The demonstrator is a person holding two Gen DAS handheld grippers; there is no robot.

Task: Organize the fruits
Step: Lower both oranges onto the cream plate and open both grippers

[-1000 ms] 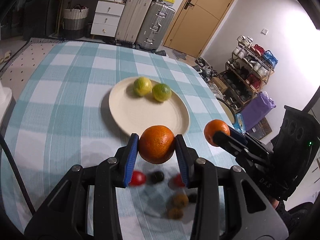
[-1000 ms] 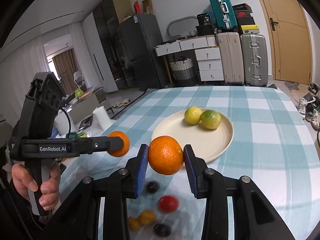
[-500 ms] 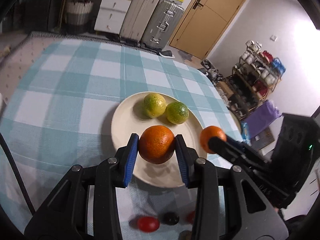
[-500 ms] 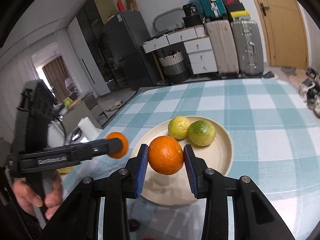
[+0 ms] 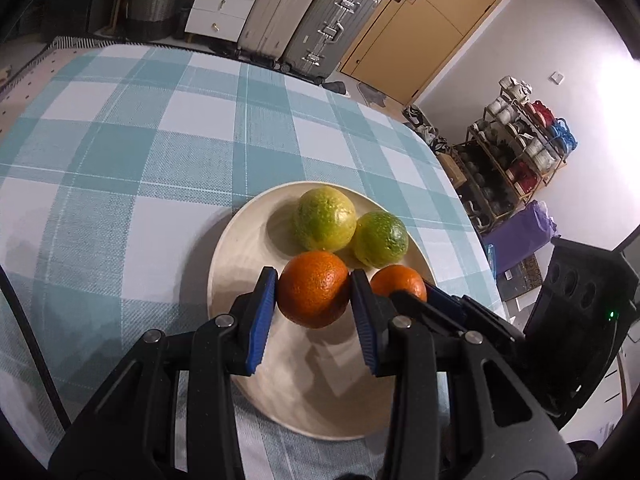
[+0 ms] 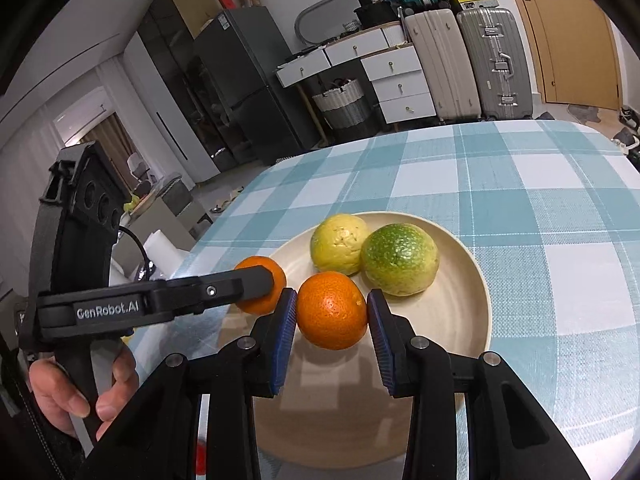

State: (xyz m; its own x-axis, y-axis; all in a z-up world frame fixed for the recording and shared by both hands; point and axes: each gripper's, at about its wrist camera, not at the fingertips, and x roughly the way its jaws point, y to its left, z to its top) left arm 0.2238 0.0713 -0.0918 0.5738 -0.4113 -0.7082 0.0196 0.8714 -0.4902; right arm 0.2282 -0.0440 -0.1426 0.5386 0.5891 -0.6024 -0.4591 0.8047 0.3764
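Observation:
A cream plate point(image 5: 240, 248) on the blue-checked tablecloth holds a yellow-green citrus point(image 5: 324, 218) and a greener one point(image 5: 380, 238). My left gripper point(image 5: 314, 280) is shut on an orange point(image 5: 314, 296), which hangs just above the plate's near half. My right gripper point(image 6: 332, 298) is shut on a second orange point(image 6: 332, 312), low over the same plate point(image 6: 460, 312), close in front of the yellow citrus point(image 6: 340, 244) and green citrus point(image 6: 400, 258). The two held oranges hang side by side, the right one point(image 5: 398, 282) just right of the left one point(image 6: 260, 290).
A small red fruit point(image 6: 200, 456) peeks out on the cloth below the right gripper. A person's hand point(image 6: 60, 392) grips the left tool's handle. Suitcases point(image 5: 304, 20), white drawers and a door stand past the table's far edge; a shelf rack point(image 5: 516, 152) is to the right.
Both grippers have moved forward and down with their oranges, from the small fruits on the near cloth to low over the plate. The small fruits have slipped out of the left view.

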